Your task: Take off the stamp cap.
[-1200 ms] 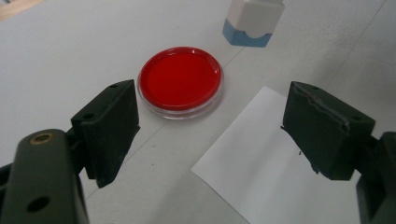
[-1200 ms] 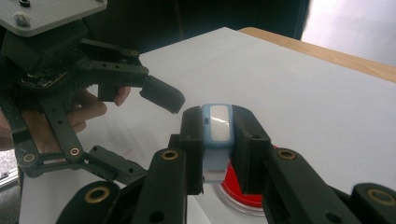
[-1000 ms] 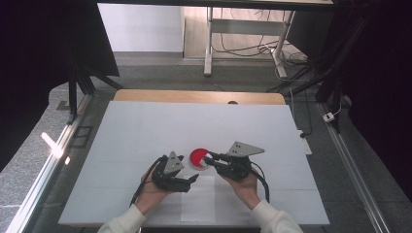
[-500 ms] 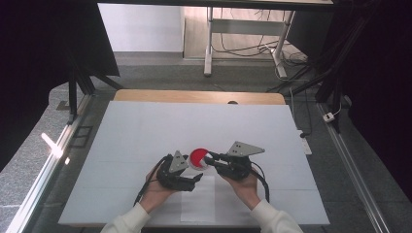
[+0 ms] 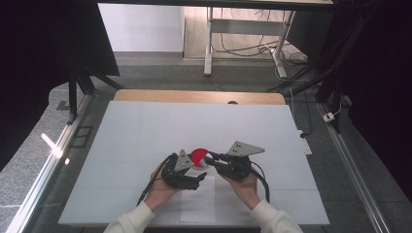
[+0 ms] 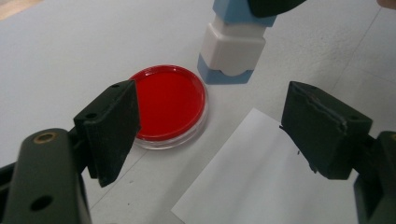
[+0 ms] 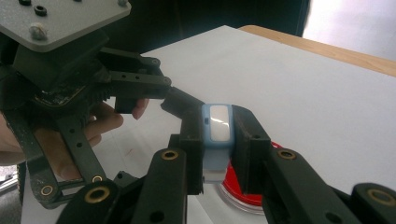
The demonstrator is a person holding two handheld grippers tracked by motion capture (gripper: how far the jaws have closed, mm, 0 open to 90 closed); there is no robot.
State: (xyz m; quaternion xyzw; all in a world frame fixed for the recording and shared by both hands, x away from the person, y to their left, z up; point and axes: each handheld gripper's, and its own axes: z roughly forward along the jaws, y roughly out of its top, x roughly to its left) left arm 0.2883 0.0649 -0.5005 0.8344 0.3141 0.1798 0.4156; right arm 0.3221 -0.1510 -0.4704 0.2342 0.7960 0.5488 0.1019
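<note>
Blue-and-white block (image 7: 218,140) is clamped between the right gripper (image 7: 218,135) jaws, pads pressing both its sides, held upright with its lower end at the far-right rim of the red dish (image 6: 169,104); can't tell if it touches the rim or the table. In the left gripper view the block (image 6: 232,53) sits just behind the dish. The dish, a shallow clear round one with red fill, lies flat on the white table (image 5: 145,131), near-centre, between the two grippers (image 5: 199,156). White paper sheet (image 6: 261,177) lies just near-right of the dish, close but apart. Left gripper (image 6: 210,126) jaws stand wide open, nothing between the pads; left pad hangs over the dish's near-left edge, right pad over the paper. In the high view the left gripper (image 5: 182,170) sits near-left of the dish, the right gripper (image 5: 210,158) right of it, both hands low at the near table edge.
</note>
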